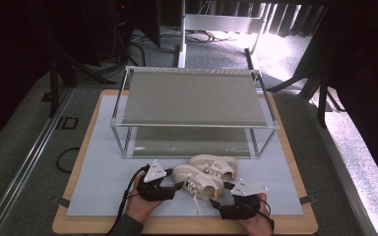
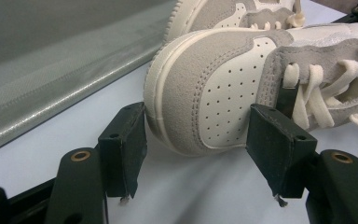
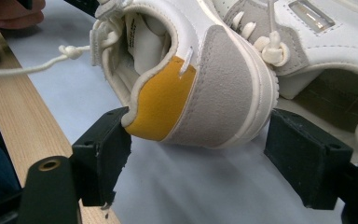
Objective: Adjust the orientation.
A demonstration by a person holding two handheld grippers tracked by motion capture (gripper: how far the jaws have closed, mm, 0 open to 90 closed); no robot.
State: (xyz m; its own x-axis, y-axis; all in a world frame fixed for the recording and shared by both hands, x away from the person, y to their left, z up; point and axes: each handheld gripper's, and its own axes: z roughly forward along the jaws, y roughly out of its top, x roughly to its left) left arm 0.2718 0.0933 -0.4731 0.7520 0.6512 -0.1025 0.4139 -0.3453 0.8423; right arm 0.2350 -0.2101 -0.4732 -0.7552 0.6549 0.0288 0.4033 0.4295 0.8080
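1. Lying on their soles near the front edge of the bench, two cream and grey sneakers sit side by side on the pale mat, just in front of the metal shelf rack.
2. The near sneaker has its toe toward the left gripper and its heel toward the right gripper; the far sneaker lies close behind it, nearer the rack.
3. In the left gripper view, the left gripper has its fingers spread wide on either side of the near sneaker's toe. One finger stands just beside the rubber toe rim, the other by the perforated side panel below the laces; whether either pad actually touches the shoe I cannot tell, and neither looks pressed in.
4. In the right gripper view, the right gripper has its fingers also spread wide, flanking the heel of the near sneaker. One finger sits right at the yellow heel patch, while the other stands apart from the sole edge with a gap showing.
5. A loose knotted lace trails from the near sneaker across the mat toward the wooden front edge of the bench.
6. Both hands rest at the front edge, the left hand behind its gripper and the right hand behind its own.
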